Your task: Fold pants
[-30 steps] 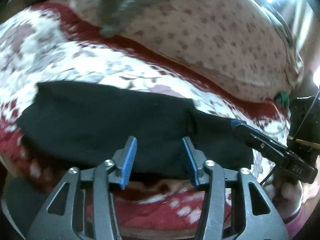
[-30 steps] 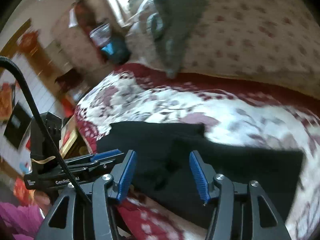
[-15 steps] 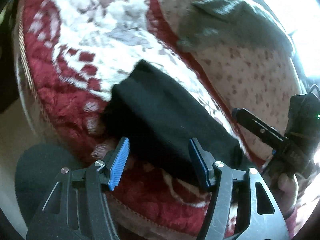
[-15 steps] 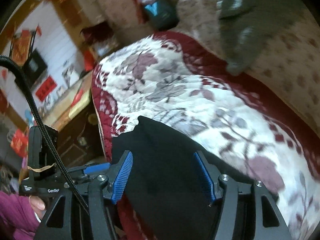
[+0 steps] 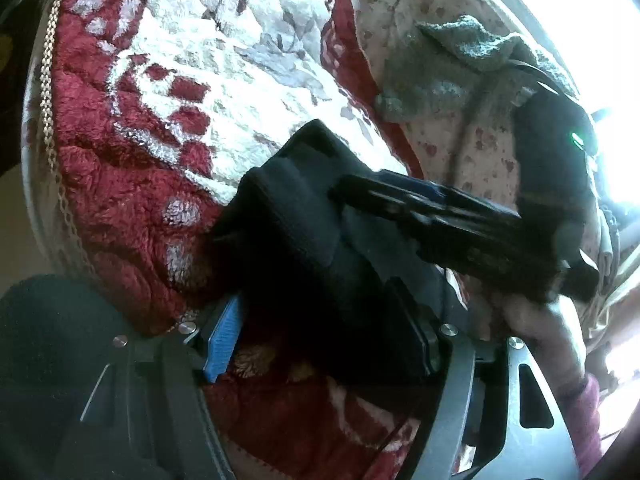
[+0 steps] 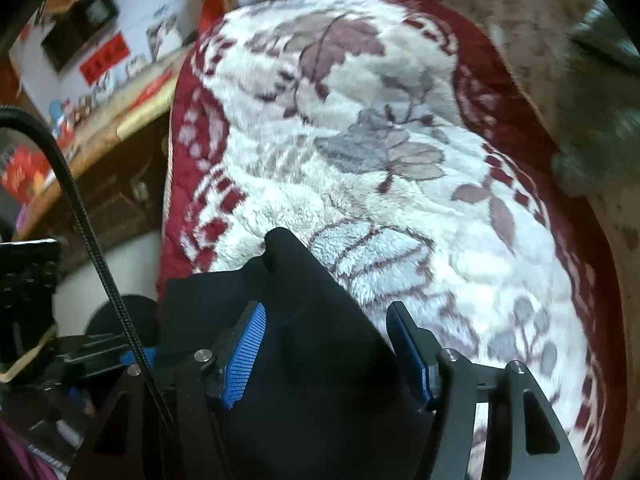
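Broad open stretch of red-and-white floral blanket (image 6: 400, 152) ahead of the black pants (image 6: 304, 320), free for passing. Bounded on the far side by a spotted cushion (image 5: 448, 120) with a grey cloth (image 5: 460, 52) draped over it. Crowded at the near edge: right hand-held gripper (image 5: 348, 196) lying across the pants just ahead of the left hand-held gripper (image 5: 320, 344), little room between. Drop-off past the blanket's left edge.

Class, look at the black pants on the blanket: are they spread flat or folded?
Folded. The black pants lie bunched in thick doubled layers with rounded fold edges on the blanket, not spread flat.
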Demonstrator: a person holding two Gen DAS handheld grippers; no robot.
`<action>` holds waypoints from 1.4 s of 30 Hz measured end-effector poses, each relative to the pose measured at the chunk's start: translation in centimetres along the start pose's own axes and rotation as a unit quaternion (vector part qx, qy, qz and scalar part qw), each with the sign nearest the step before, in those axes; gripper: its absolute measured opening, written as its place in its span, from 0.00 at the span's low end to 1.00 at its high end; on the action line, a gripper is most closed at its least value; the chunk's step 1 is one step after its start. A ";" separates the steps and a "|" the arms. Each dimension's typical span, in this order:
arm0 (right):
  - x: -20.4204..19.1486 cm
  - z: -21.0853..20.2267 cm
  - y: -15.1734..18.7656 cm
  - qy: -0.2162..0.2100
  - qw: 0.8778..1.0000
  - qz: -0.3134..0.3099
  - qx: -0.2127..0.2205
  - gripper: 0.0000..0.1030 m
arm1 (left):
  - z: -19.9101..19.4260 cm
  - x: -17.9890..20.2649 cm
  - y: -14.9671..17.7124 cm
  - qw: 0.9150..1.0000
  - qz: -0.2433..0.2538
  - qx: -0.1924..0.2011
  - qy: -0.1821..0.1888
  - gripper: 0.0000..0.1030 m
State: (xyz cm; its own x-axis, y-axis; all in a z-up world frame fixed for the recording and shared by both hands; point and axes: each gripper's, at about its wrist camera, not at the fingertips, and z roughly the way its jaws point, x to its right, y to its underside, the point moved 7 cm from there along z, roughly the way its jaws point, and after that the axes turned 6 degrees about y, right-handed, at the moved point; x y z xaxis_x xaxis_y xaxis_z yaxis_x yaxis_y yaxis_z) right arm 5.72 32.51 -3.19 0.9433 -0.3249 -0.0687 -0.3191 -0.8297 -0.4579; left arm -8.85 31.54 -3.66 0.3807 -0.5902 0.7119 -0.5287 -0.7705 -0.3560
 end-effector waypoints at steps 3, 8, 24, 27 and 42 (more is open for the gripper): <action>-0.5 1.1 -0.9 -0.013 1.000 -0.010 -0.008 0.59 | 0.2 -0.2 0.1 1.000 -0.002 0.004 0.002 0.67; -2.0 2.8 -1.5 -0.025 1.000 -0.017 -0.002 0.40 | 0.5 -0.2 -0.1 1.000 -0.006 0.015 0.007 0.69; 1.3 -13.0 0.7 -0.101 0.964 0.137 0.204 0.17 | -3.8 10.2 -0.9 0.983 0.166 0.059 0.051 0.18; 2.4 -17.2 2.4 -0.099 0.953 0.156 0.241 0.17 | -4.3 14.0 0.3 0.974 0.206 0.054 0.075 0.18; 11.1 -28.2 22.8 -0.045 0.885 0.321 0.334 0.17 | 3.5 27.4 13.7 0.918 0.373 -0.061 0.120 0.18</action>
State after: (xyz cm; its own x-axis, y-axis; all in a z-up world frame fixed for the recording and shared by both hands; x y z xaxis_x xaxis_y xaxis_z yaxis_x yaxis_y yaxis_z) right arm 6.37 -2.81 10.65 0.6001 -0.5690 -0.5622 -0.6951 -0.0231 -0.7185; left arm -2.98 3.95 8.82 -0.2917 -0.8619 0.4147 -0.6606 -0.1320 -0.7390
